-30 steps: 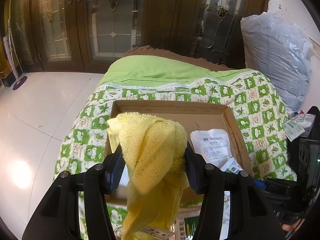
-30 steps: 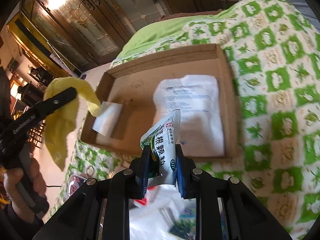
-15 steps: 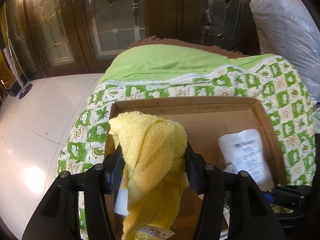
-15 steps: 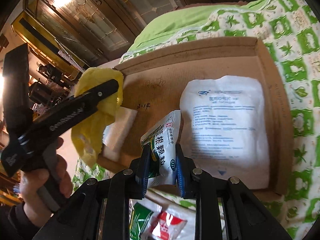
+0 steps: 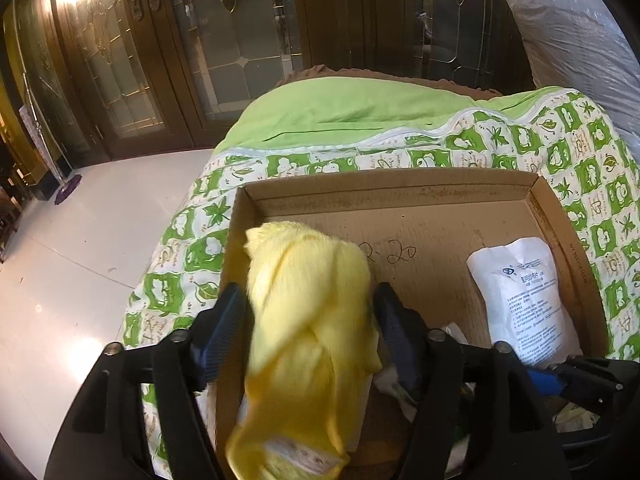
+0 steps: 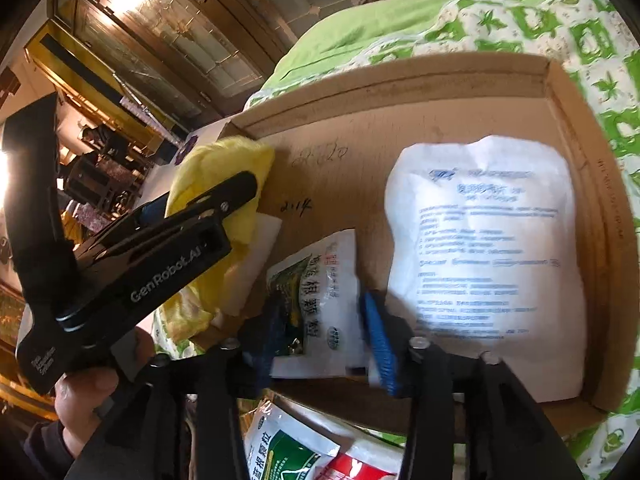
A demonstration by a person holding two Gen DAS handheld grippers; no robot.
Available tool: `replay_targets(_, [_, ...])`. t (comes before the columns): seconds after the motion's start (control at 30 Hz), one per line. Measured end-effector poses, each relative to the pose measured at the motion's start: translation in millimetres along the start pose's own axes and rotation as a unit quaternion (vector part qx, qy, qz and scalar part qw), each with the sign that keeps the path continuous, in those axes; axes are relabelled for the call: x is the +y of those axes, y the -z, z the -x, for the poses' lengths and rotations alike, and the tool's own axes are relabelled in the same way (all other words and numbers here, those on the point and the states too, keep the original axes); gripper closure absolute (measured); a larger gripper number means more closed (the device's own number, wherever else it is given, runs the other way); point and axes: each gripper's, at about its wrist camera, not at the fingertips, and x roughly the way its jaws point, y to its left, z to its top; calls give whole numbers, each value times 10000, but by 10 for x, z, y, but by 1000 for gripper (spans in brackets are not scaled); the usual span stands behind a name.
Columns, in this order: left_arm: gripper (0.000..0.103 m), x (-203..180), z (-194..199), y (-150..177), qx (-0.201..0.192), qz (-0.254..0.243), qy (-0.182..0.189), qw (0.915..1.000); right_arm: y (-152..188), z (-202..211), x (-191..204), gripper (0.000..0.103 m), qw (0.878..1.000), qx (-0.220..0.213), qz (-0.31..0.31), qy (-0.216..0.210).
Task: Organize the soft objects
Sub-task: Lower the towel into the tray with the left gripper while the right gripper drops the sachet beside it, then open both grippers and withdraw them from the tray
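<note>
My left gripper (image 5: 310, 316) is shut on a yellow towel (image 5: 308, 320), which hangs over the near left part of a shallow cardboard box (image 5: 400, 192). In the right wrist view the towel (image 6: 224, 168) and the left gripper (image 6: 224, 196) are at the box's left side, over a white pad (image 6: 256, 252). My right gripper (image 6: 326, 312) has its jaws wider apart around a green and white sachet (image 6: 320, 292), which lies on the box floor (image 6: 352, 168). A large white packet (image 6: 484, 248) lies in the box's right half; it also shows in the left wrist view (image 5: 524, 296).
The box sits on a green and white patterned quilt (image 5: 580, 152) over a bed. More sachets (image 6: 304, 448) lie in front of the box. A big grey plastic bag (image 5: 576, 40) stands at the far right. White tiled floor (image 5: 60, 260) is at the left, wooden glass doors (image 5: 240, 40) behind.
Both grippers moved forward over the box. The right jaws have opened wider and the sachet now lies in the box. The towel is lower, over the box's left part.
</note>
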Motion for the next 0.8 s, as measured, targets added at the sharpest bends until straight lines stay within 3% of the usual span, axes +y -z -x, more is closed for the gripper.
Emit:
replay_targets(0.13, [27, 25, 45, -14, 62, 118, 24, 9999, 26, 71, 7, 48, 9999, -73, -7, 102])
replay_targets(0.47, [27, 10, 283, 10, 76, 133, -40, 9999, 210, 398, 63, 16, 9988, -308, -108, 360])
replay_targets(0.8, [27, 72, 717, 311, 12, 360, 24, 9993, 445, 829, 13, 1, 9963, -483, -291, 643])
